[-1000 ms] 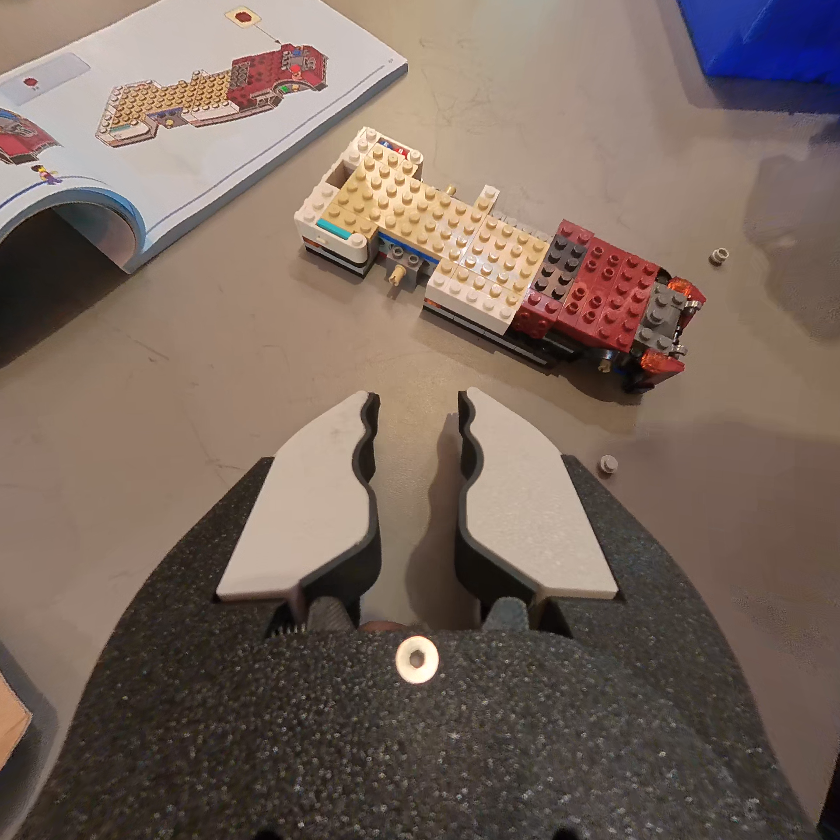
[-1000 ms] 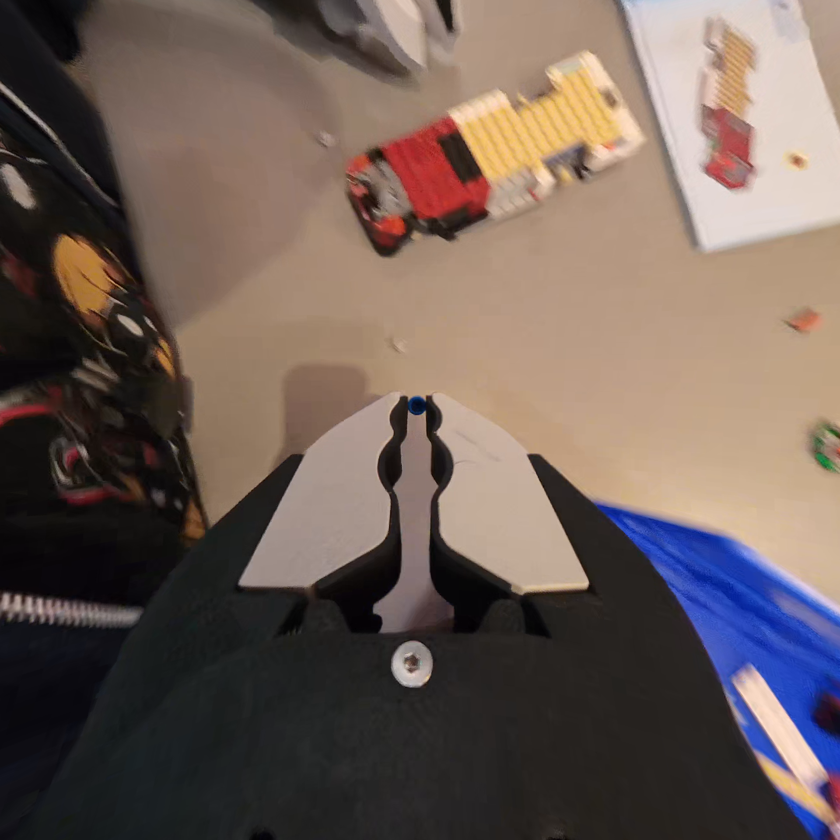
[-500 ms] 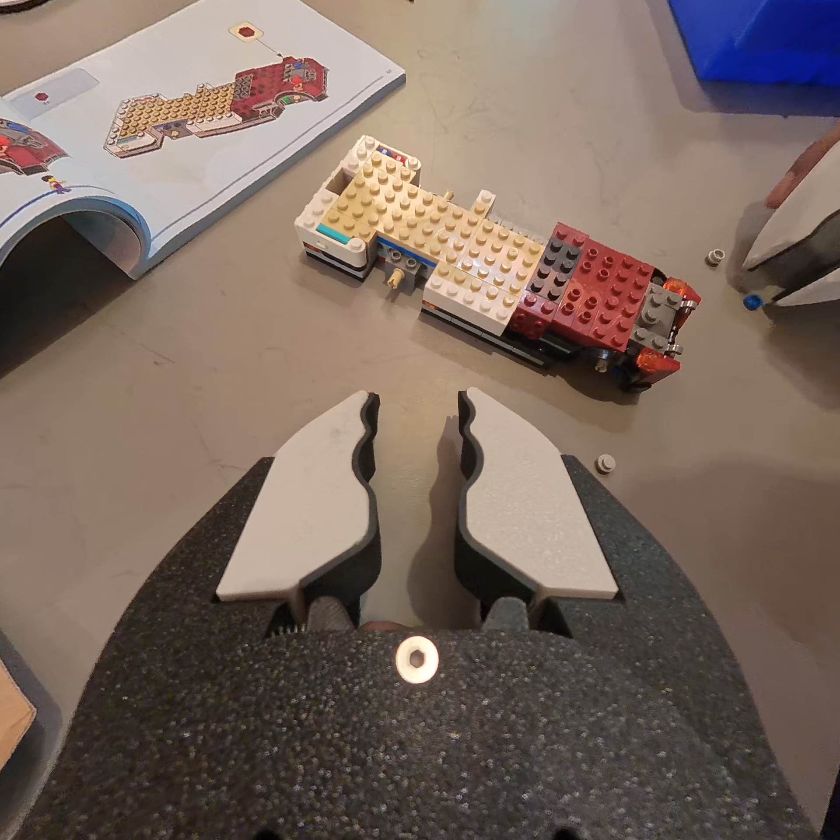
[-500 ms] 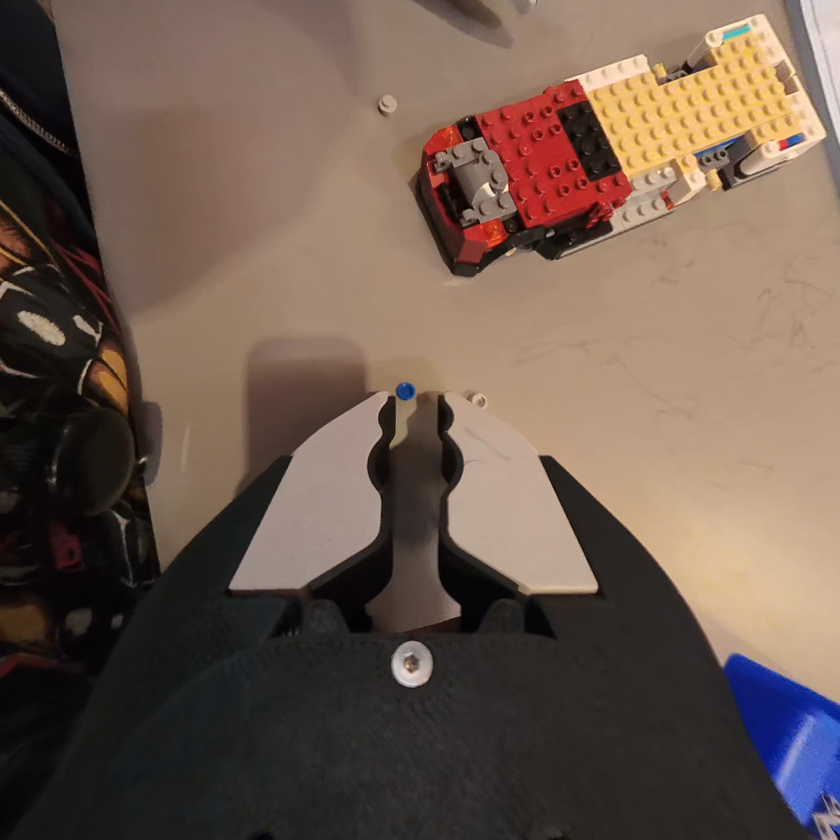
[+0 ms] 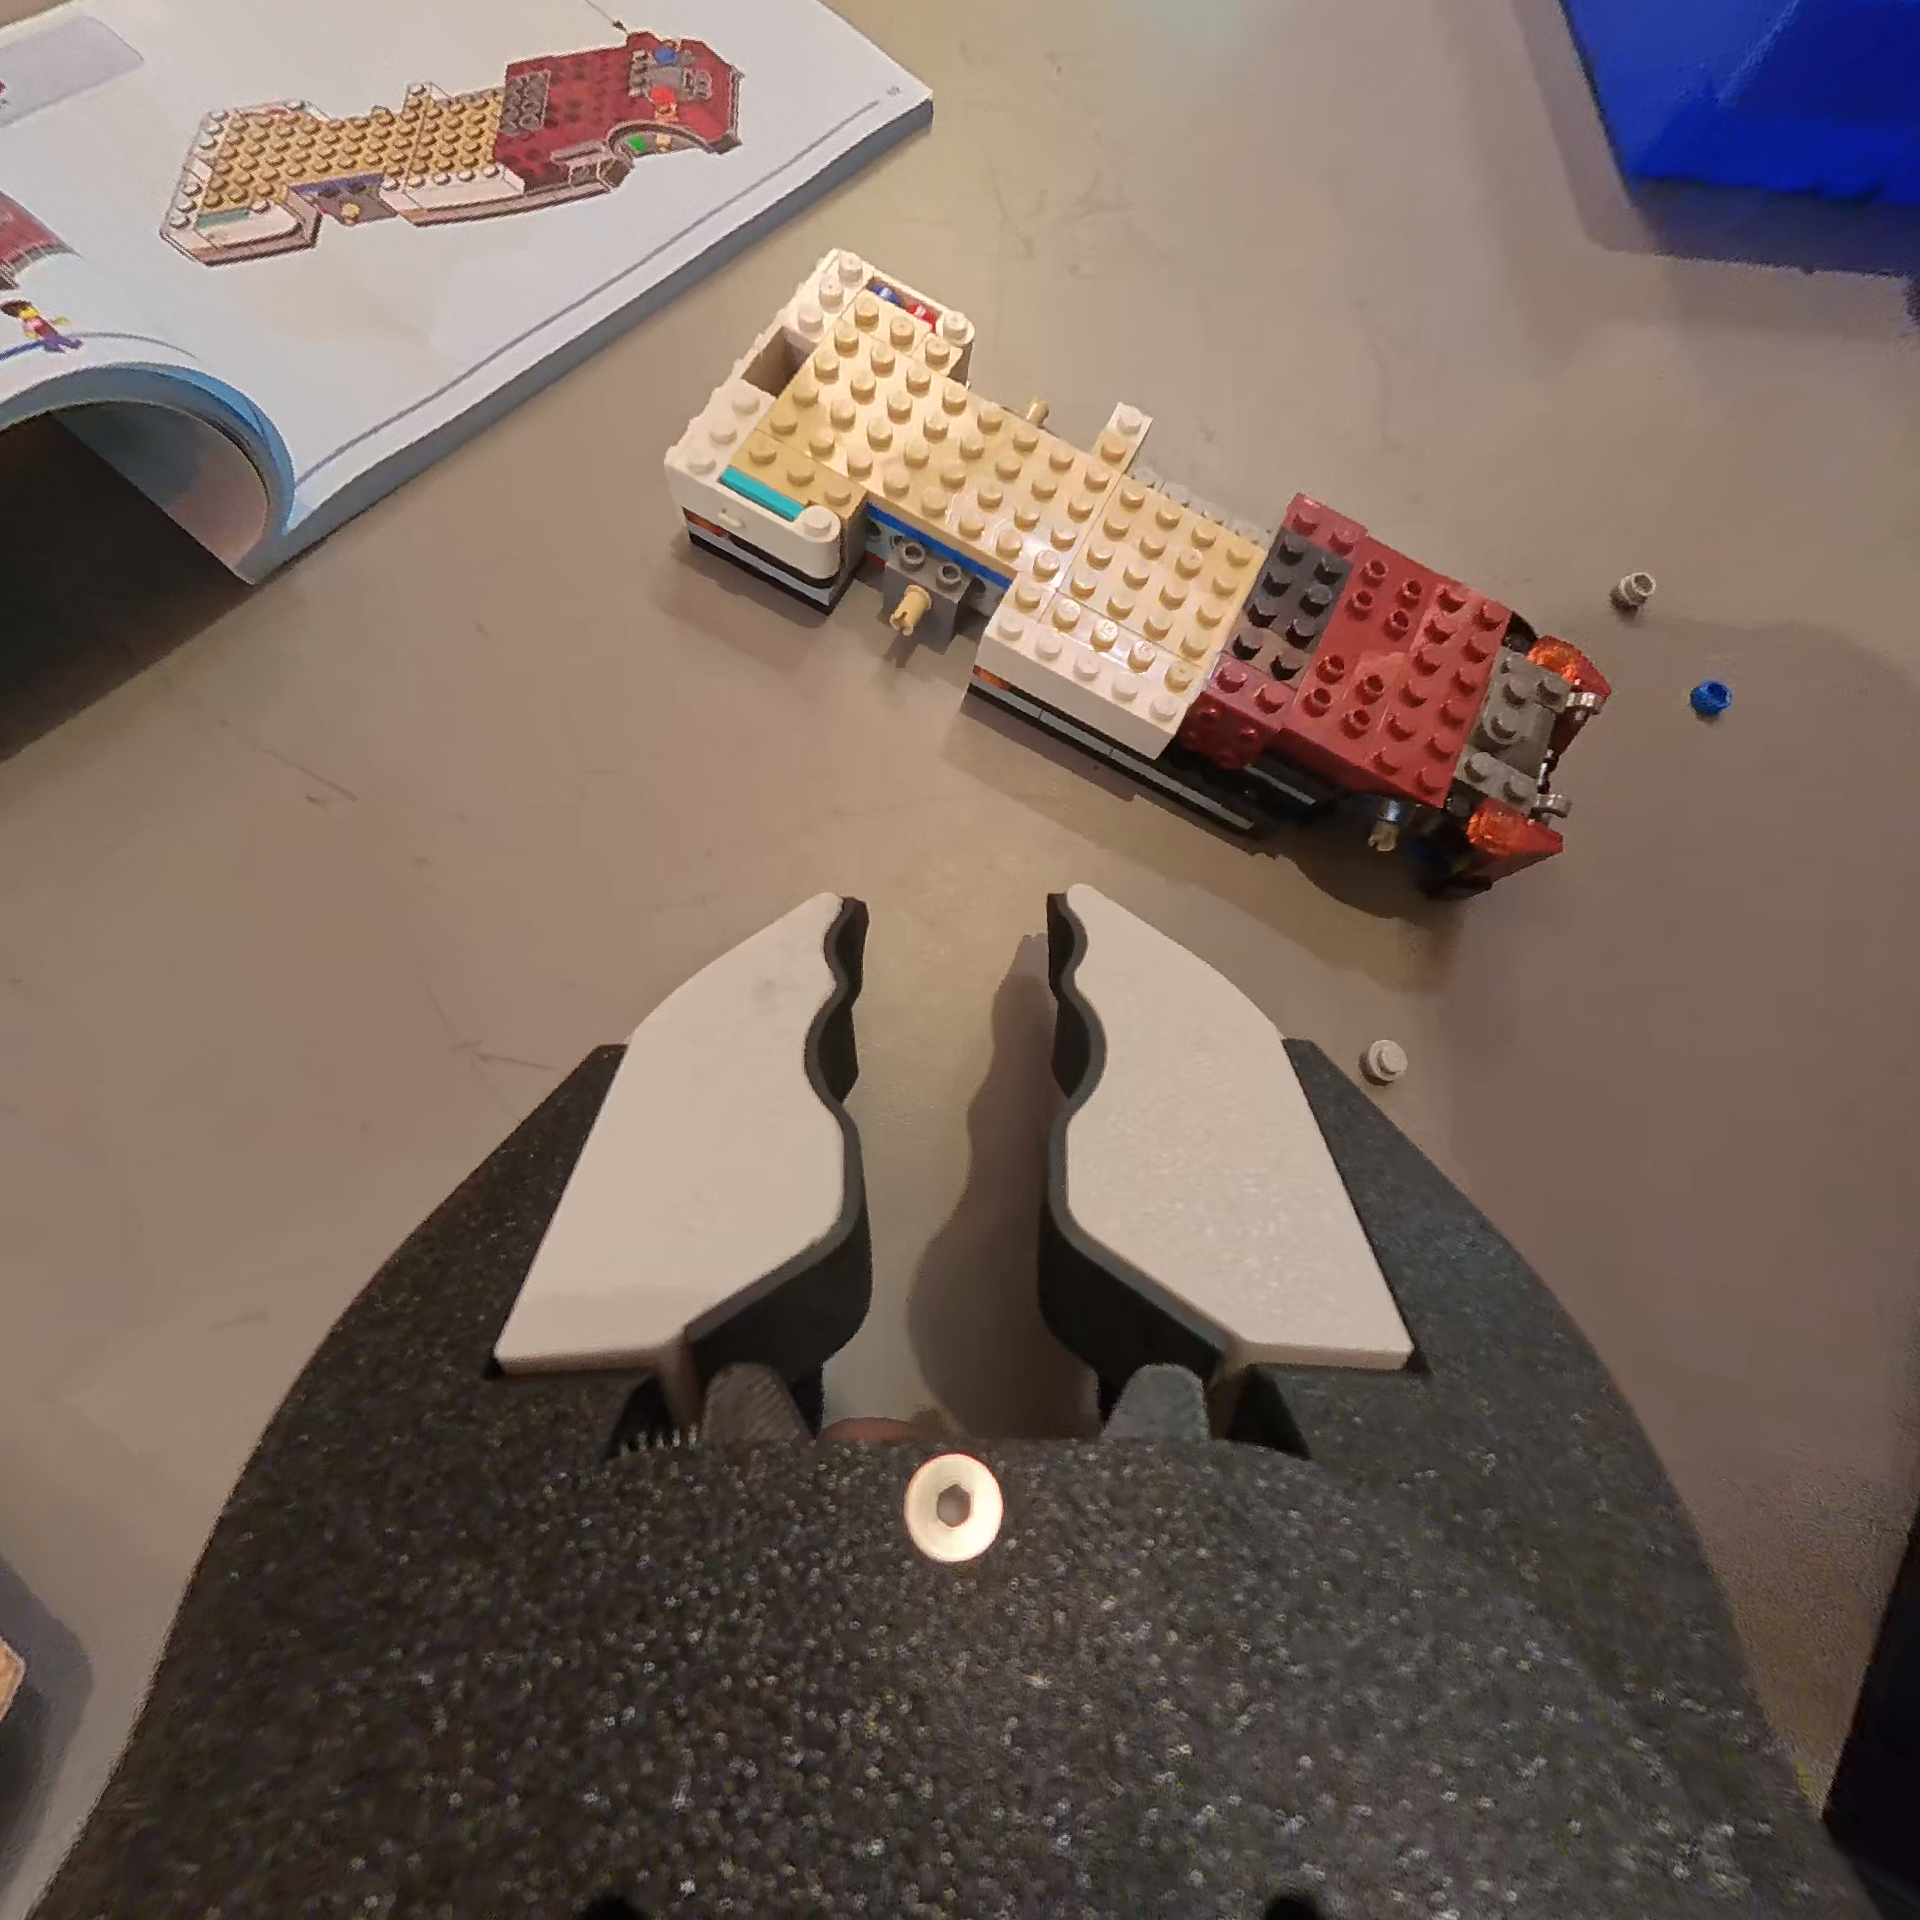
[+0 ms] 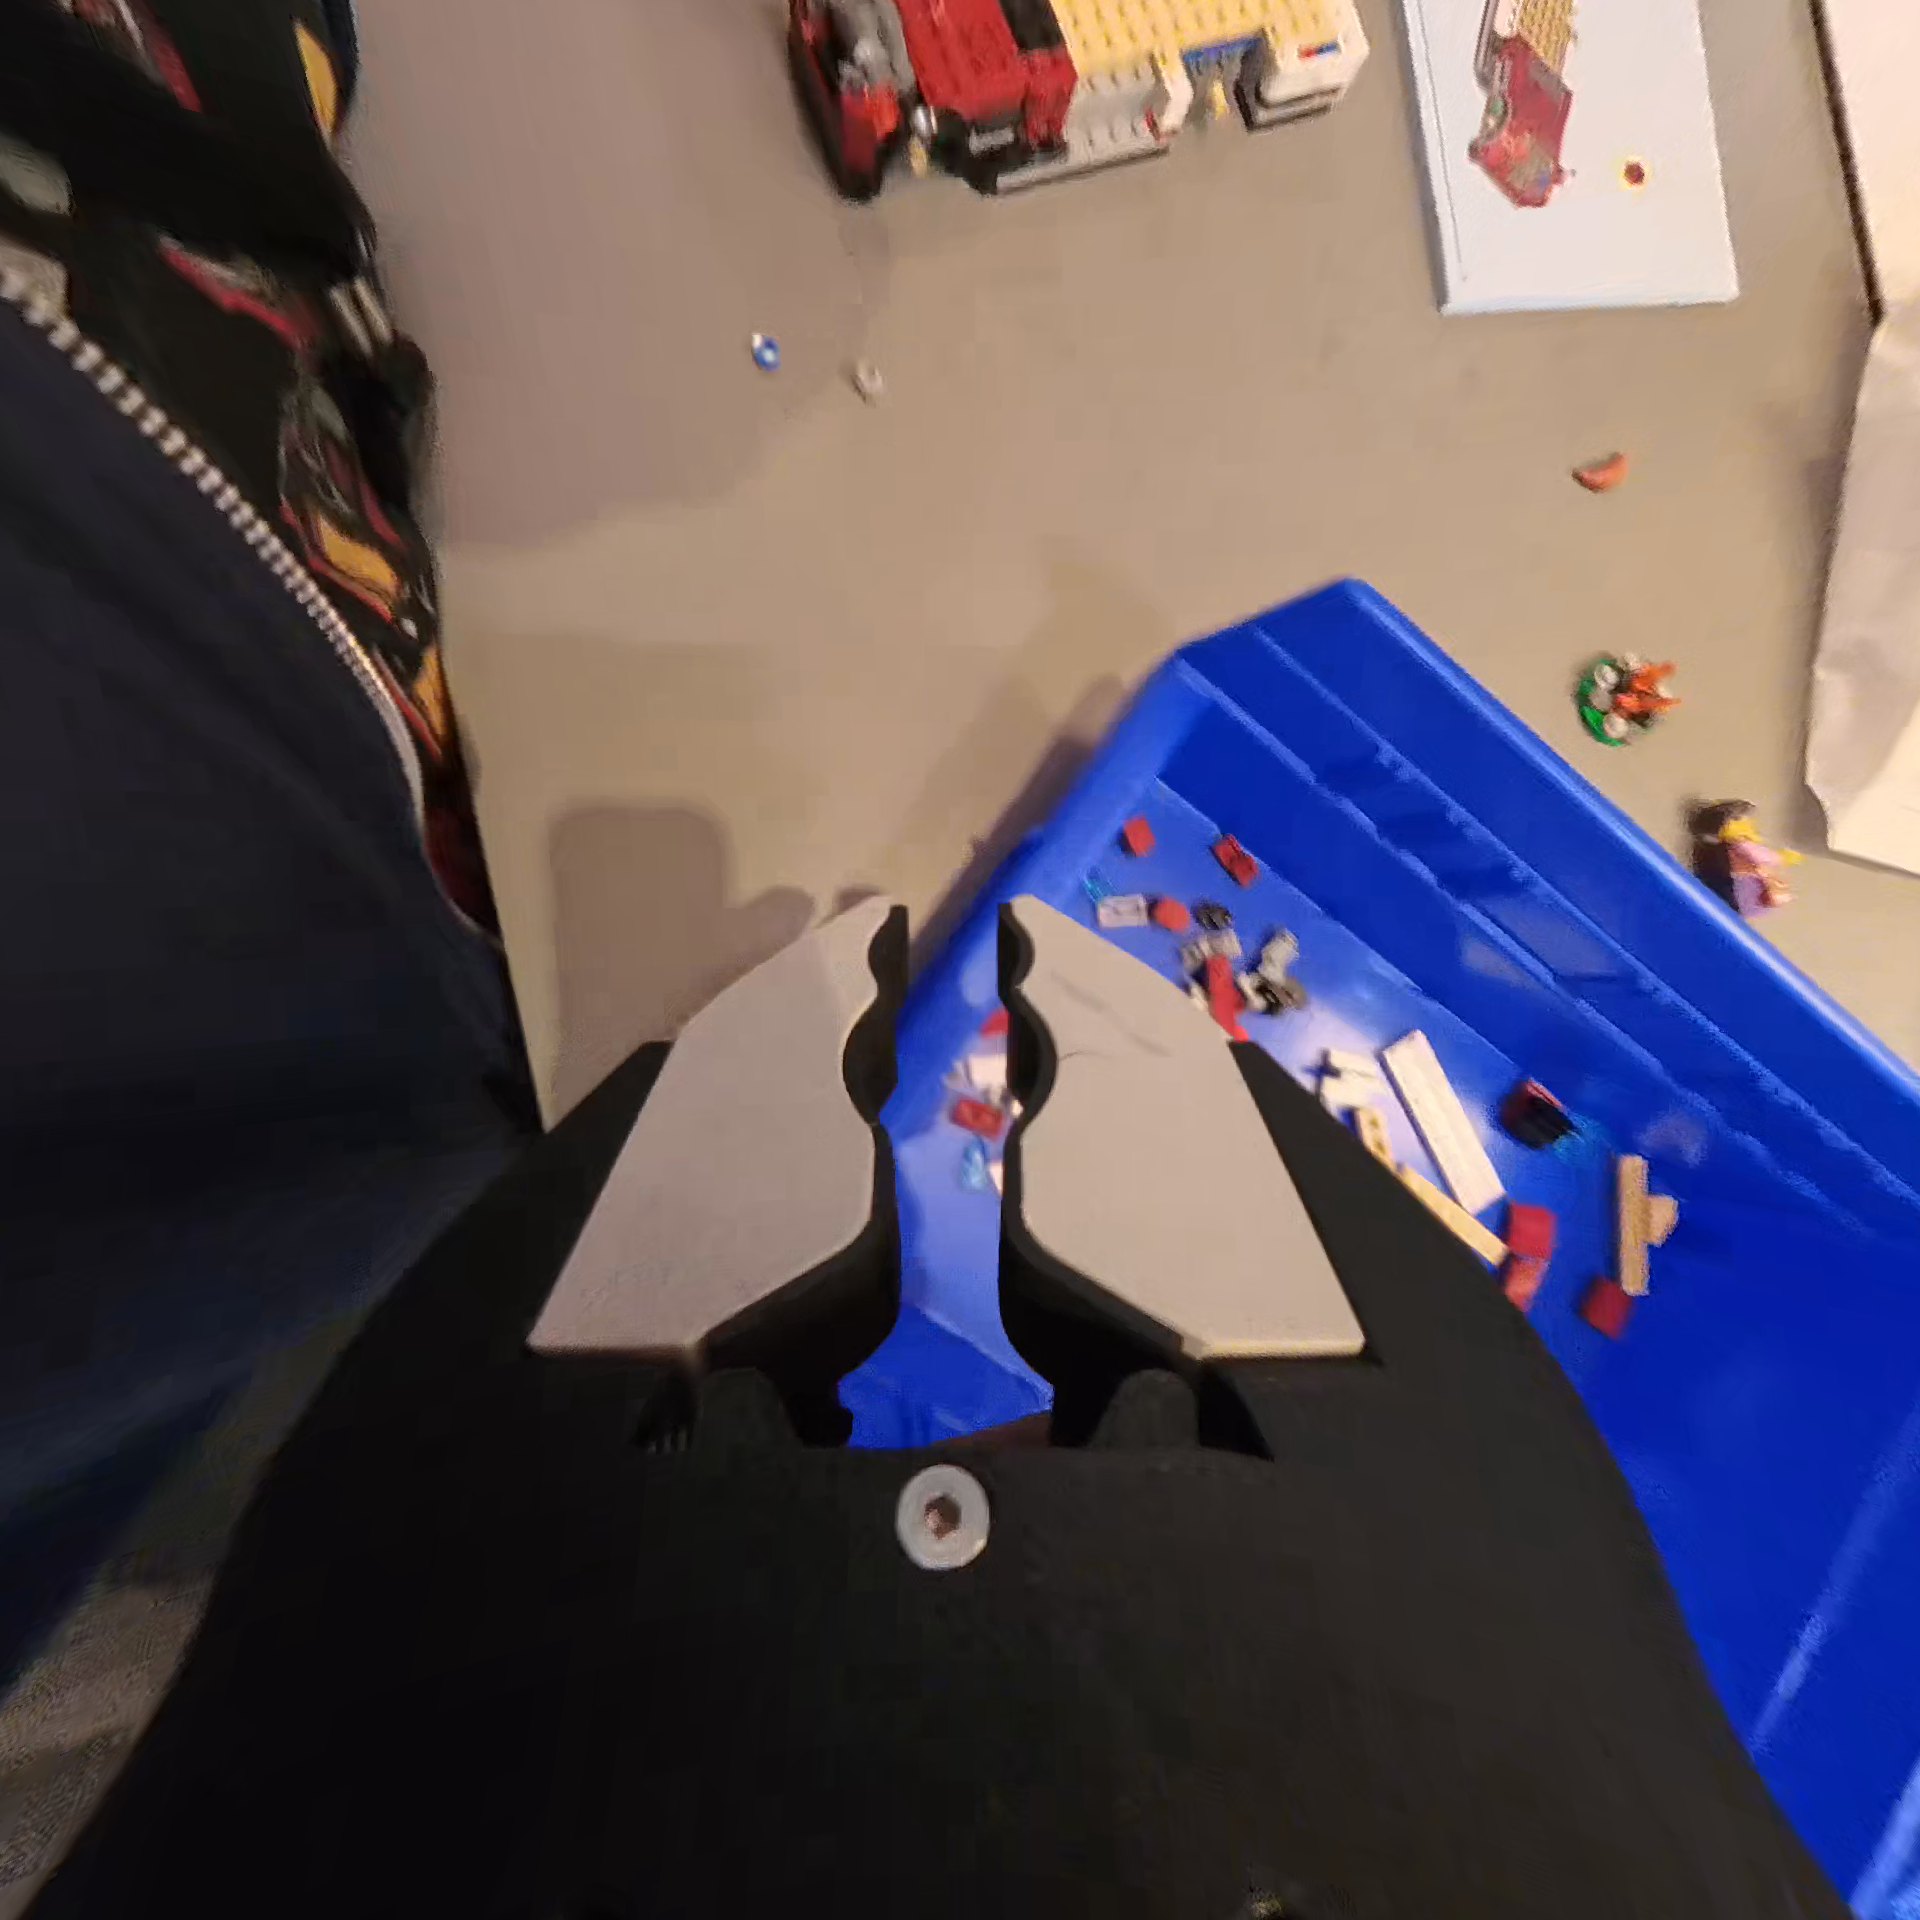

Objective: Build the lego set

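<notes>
Ahead of the left gripper (image 5: 956, 909), whose jaws stand apart with nothing between them, bare surface (image 5: 520, 831) runs up to the brick vehicle (image 5: 1122, 571), which lies across the way. An open booklet (image 5: 468, 260) blocks the far left. A grey stud (image 5: 1383, 1060) lies just right of the gripper; another grey stud (image 5: 1633, 589) and a blue stud (image 5: 1709, 695) lie beyond the vehicle's red end. The right gripper (image 6: 951, 925) hangs over the near corner of a blue bin (image 6: 1558, 831) of loose pieces; a person's dark jacket (image 6: 156, 831) closes off its left.

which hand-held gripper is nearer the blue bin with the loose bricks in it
Right. The right hand-held gripper hangs over the near corner of the blue bin, fingers apart and empty. The left hand-held gripper sits by the brick model, with the bin far off at the table's corner.
</notes>
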### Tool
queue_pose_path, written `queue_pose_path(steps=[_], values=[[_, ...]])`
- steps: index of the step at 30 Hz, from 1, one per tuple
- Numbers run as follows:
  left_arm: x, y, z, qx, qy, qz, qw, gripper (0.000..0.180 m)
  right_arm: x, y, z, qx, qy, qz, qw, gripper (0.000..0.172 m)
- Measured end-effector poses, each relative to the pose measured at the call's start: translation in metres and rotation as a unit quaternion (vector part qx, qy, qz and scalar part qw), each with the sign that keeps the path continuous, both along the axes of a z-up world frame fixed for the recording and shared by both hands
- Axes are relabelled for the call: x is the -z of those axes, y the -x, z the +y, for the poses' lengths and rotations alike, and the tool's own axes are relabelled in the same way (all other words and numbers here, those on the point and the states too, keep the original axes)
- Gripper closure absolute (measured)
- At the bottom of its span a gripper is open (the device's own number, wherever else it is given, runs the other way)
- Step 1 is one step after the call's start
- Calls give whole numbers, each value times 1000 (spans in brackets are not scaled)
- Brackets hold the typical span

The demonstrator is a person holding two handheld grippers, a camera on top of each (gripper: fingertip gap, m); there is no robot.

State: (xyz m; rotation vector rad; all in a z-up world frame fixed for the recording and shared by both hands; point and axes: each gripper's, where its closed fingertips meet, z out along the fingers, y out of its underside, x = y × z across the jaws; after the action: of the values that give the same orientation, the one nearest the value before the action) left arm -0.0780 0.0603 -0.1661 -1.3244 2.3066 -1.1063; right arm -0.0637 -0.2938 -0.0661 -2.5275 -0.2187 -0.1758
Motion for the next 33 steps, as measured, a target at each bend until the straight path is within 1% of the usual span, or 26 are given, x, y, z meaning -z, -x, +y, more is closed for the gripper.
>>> queue_pose_path(steps=[2,3,5,7,11,16,20,27,28,31,33], values=[[3,-1,2,-8,-7,9,1000,146,-3,-14,-13,-12,10,-2,1000,155],[5,-2,3,-11,-14,13,1000,146,1,-22,-21,-27,22,-8,999,155],[5,-3,2,-12,-24,9,1000,146,12,-36,-33,-62,48,-22,997,155],[6,-2,2,-12,-28,6,1000,145,25,-42,-39,-102,65,-14,993,155],[6,-2,2,-10,-36,3,999,144,42,-40,-35,-182,55,25,981,155],[6,-1,2,-12,-37,1,999,143,55,-47,-31,-220,53,26,974,154],[5,-2,3,-15,-45,-6,999,143,52,-54,-38,-204,56,12,977,155],[4,-2,3,-16,-46,-10,999,142,39,-87,-90,-94,134,-37,986,155],[4,-2,2,-15,-45,-9,999,142,35,-91,-96,-77,138,-44,986,158],[5,-1,1,-10,-39,-3,999,142,27,-98,-107,-42,144,-48,988,156],[6,0,0,-6,-37,2,999,142,27,-104,-109,-32,146,-57,987,154]])
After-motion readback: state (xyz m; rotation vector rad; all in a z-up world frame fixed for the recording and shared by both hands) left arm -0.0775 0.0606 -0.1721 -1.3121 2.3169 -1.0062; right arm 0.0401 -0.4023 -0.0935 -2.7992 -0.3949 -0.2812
